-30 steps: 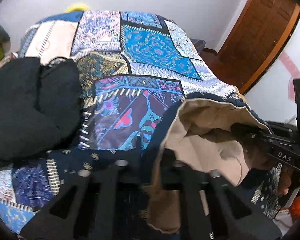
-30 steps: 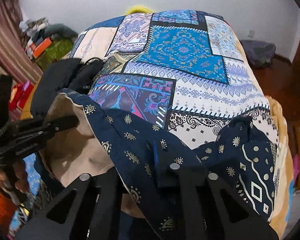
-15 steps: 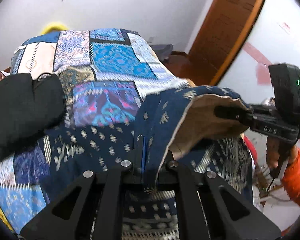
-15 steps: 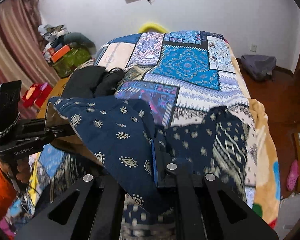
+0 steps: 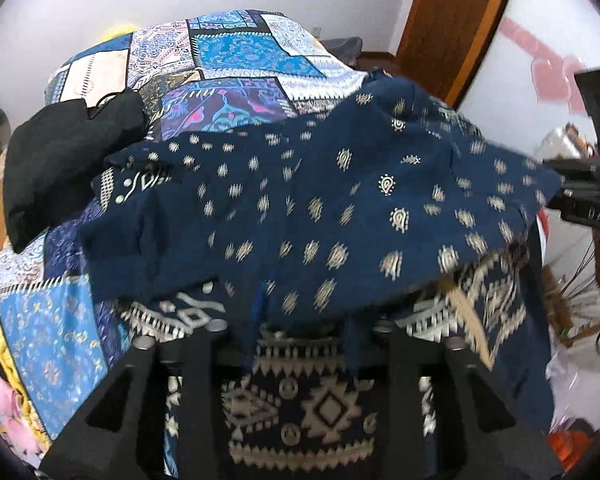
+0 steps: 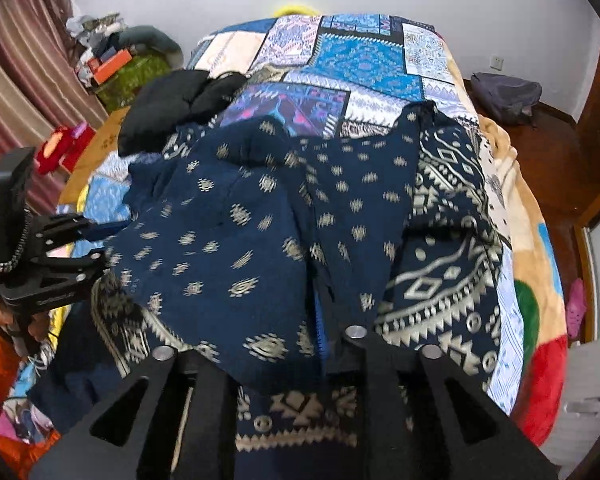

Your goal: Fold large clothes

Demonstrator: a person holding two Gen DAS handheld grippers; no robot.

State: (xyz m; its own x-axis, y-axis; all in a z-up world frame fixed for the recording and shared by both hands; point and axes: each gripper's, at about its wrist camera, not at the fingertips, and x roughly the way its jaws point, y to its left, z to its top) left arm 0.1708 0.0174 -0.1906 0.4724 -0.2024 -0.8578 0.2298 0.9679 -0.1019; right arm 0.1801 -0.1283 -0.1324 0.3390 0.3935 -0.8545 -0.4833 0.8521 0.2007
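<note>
With both tongs just parted, left tongs (image 5: 300, 332) wider than right tongs (image 6: 260, 344), the garment (image 5: 340, 208) is released and should be smoothed square on the bed (image 6: 512, 300).

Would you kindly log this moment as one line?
navy gold-patterned garment folded over on patchwork bedspread | left gripper opening | right gripper opening
</note>
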